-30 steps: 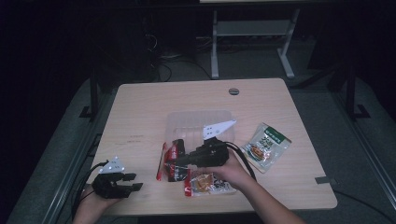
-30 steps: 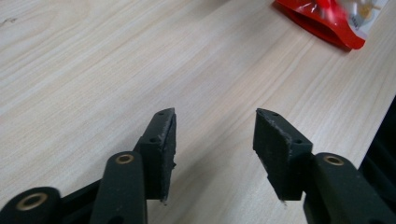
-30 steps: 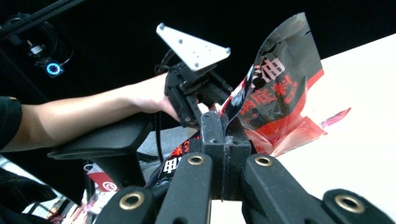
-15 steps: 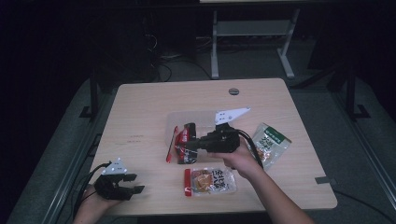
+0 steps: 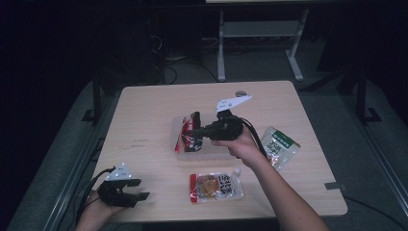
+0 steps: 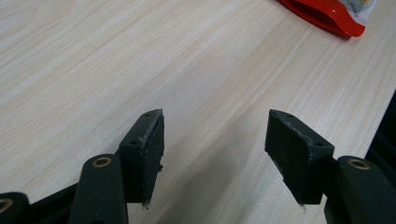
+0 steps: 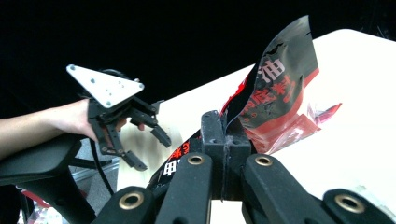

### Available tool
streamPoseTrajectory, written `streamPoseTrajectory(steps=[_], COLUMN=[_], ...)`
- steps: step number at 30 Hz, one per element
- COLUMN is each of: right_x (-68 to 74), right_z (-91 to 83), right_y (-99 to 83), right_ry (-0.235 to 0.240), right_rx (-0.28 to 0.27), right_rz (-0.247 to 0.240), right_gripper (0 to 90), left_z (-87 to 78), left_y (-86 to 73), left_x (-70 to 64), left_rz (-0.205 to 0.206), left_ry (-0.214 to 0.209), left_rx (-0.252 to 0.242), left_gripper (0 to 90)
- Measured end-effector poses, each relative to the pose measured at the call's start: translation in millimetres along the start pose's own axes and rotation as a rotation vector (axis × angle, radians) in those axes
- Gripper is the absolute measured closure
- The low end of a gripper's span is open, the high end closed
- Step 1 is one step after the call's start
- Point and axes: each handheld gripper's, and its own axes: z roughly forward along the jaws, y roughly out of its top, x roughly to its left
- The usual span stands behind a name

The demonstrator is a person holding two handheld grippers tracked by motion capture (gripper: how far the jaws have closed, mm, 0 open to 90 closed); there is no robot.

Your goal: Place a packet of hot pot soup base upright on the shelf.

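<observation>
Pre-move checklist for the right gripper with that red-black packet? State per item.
1. Right gripper shut on the red-black packet: ok, jaws closed on its edge.
2. Packet lifted off the table: ok.
3. Clear tray below the packet: ok, sits under it, but what is in it: cannot tell.
4. Left gripper out of the way: ok, open near the table's front corner, holding nothing.
5. Orange pouch and green pouch clear of the tray: ok.
</observation>
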Motion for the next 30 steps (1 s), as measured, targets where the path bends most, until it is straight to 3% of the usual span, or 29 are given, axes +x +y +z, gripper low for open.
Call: streamPoseTrajectory(steps=[6,17,30], right_x=[-8.8,-13.4,-27.0], right_z=[4.1,-10.1,-2.4], right_y=[5.6,7.1,1.0], right_ry=[-0.023,-0.058,-0.088], right_rx=[0.004,0.017,0.071], right_rz=[0.008,0.016,0.05], right_gripper=[90.0,90.0,90.0], left_z=[0.2,-0.1,0.2], left_y=[0.3,1.0,-0.5], left_x=[-0.2,0.1,0.9], left_rz=[0.003,0.022,0.013], left_ry=[-0.003,0.003,-0.005], left_rx=[-0.001,0.005,0.006], left_gripper=[37.2,37.1,36.7])
